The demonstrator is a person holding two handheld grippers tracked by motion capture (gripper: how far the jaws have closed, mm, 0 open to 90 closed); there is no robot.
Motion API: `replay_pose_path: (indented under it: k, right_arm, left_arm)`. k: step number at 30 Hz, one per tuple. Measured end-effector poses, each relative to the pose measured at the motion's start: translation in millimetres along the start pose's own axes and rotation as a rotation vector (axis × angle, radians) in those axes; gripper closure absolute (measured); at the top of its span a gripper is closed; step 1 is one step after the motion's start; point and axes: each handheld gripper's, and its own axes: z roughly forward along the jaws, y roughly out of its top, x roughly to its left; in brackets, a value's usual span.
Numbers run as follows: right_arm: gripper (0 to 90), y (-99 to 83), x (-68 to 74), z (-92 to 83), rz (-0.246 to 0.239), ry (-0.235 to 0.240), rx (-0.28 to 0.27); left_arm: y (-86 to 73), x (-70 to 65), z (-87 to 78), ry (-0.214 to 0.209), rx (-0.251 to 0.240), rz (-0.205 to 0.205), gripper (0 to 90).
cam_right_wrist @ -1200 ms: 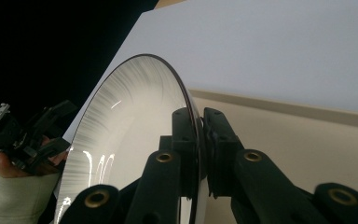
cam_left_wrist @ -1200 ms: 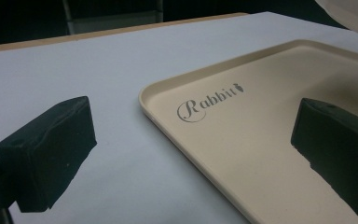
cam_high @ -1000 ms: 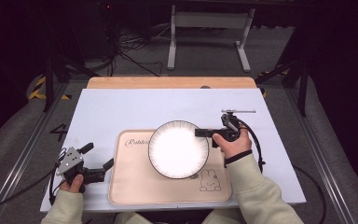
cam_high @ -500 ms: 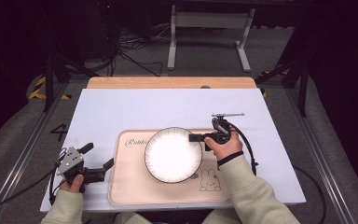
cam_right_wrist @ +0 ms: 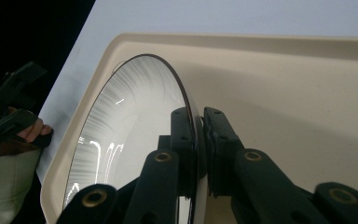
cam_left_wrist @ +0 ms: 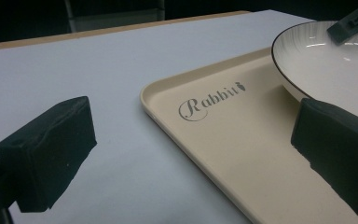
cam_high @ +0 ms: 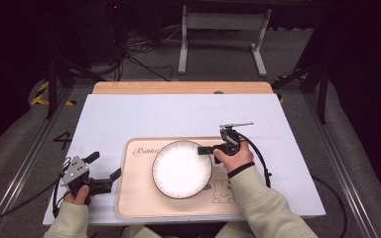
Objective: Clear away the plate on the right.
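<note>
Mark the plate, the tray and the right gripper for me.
plate (cam_high: 181, 170), high view, middle of its white well.
tray (cam_left_wrist: 223, 140), left gripper view, bare beige floor below the Rabbit lettering.
right gripper (cam_right_wrist: 199, 140), right gripper view, between the fingertips clamped on the plate's rim.

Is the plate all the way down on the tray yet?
Nearly. The right gripper is shut on the plate's rim, and the plate is over the beige tray, but whether it rests flat is unclear. Left to do: let go. The left gripper waits open beside the tray.
</note>
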Motion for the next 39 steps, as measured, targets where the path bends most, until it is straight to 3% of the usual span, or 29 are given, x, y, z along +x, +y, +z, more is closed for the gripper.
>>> replay_pose_path:
  k: [6,12,39]
  right_arm:
    - [83.9,-1.1,0.0,5.2,0.000,-0.002,0.011]
    - [84.8,-1.4,-2.2,7.2,-0.049,-0.033,0.024]
    - [84.9,-2.4,-12.9,13.5,-0.059,-0.049,0.077]
  left_arm:
    - [0.0,-0.1,0.0,0.000,0.000,0.000,0.3]
    - [-0.1,-0.1,-0.2,0.000,-0.001,0.000,0.3]
    - [0.0,0.0,-0.2,-0.004,-0.002,0.001,0.3]
